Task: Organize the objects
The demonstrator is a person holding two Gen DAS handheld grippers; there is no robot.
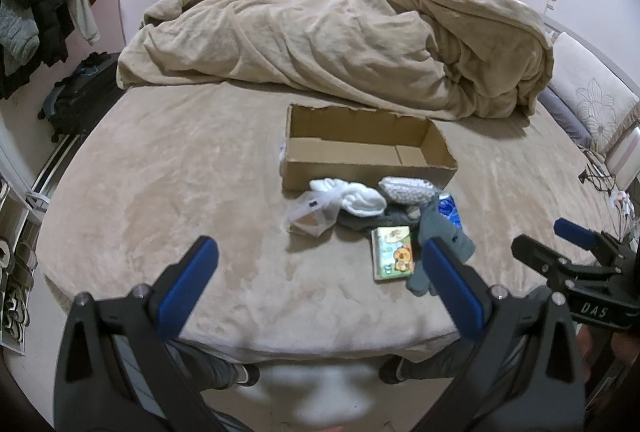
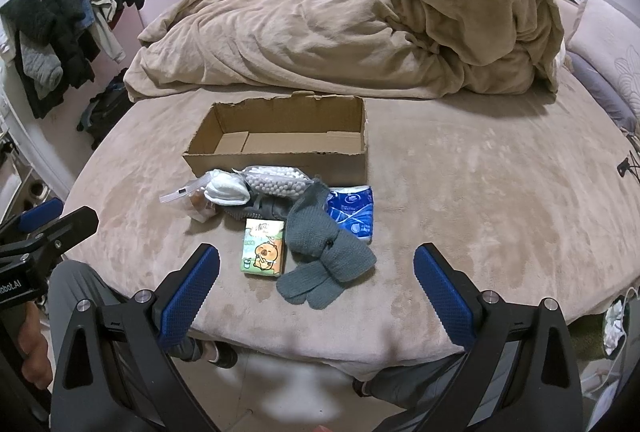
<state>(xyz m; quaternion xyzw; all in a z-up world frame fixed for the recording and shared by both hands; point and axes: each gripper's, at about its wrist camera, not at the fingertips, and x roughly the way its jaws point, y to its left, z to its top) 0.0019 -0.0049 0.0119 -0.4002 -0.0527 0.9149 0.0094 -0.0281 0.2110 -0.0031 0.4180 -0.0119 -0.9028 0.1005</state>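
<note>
Both claws are seen spread wide and empty, tilted down toward the bed (image 2: 480, 192). The left claw (image 1: 320, 284) is held over the near edge of the mattress, and the right claw (image 2: 316, 288) beside it, nothing being touched by either.

Risks are judged from this layout. The grey knitted gloves (image 2: 328, 252) are draped partly over the blue tissue pack (image 2: 352, 210) and lie just beside the cartoon tissue packet (image 2: 264, 248) — a wide claw closed there could take two things at once, or drag a neighbour along. The clear zip bag (image 2: 192, 198) is slack and slippery, so it could be pinched by a corner and its contents spilled. The bag of white balls (image 2: 276, 180) rests against the white socks (image 2: 226, 188) and the box wall; a push could roll it off the pile. The soft bedding gives under pressure, so a flat packet might be pressed in rather than lifted.

The pile is found ahead of both claws, between them and the open cardboard box (image 2: 280, 156), which stands empty further up the bed, just in front of the heaped blanket (image 2: 340, 32). In the right view the gloves and cartoon packet lie nearest, roughly centred between the pads; in the left view they are off toward its right finger (image 1: 452, 284).
</note>
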